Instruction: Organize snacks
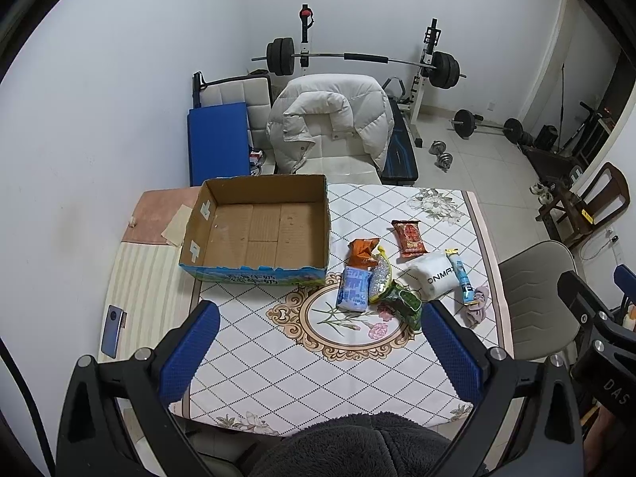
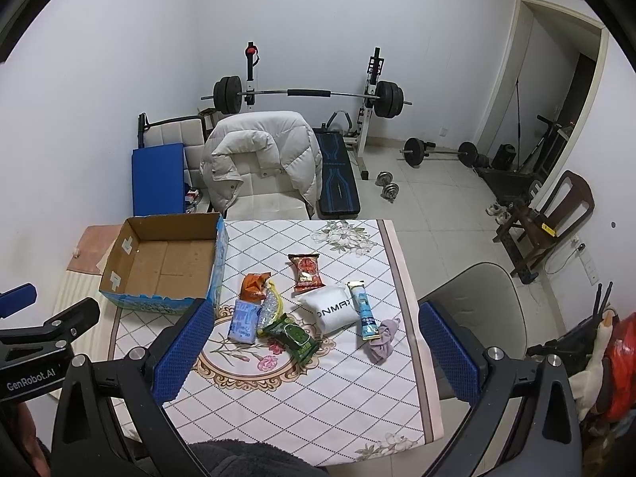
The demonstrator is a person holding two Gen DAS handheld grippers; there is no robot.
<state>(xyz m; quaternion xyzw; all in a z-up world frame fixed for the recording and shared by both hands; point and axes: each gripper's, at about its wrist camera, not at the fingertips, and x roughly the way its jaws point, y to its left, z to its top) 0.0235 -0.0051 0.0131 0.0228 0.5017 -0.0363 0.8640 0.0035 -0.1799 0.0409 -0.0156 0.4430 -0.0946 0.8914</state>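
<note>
An empty cardboard box (image 1: 254, 230) (image 2: 167, 262) stands at the table's far left. To its right lie the snacks: a red packet (image 1: 409, 237) (image 2: 305, 272), an orange bag (image 1: 362, 252) (image 2: 254, 285), a light blue pack (image 1: 353, 288) (image 2: 244, 322), a yellow-edged clear bag (image 1: 381, 276), a green packet (image 1: 403, 304) (image 2: 294, 336), a white pouch (image 1: 431, 276) (image 2: 334, 310) and a blue stick pack (image 1: 461, 276) (image 2: 363, 310). My left gripper (image 1: 318, 342) hangs open above the table's near side. My right gripper (image 2: 314, 342) is open too, high above the snacks.
A pink cloth (image 1: 475, 308) (image 2: 383, 340) lies by the stick pack. A phone (image 1: 113, 332) rests at the table's left edge. A chair with a white jacket (image 1: 330, 127) stands behind the table, a grey chair (image 2: 477, 310) at its right, gym weights beyond.
</note>
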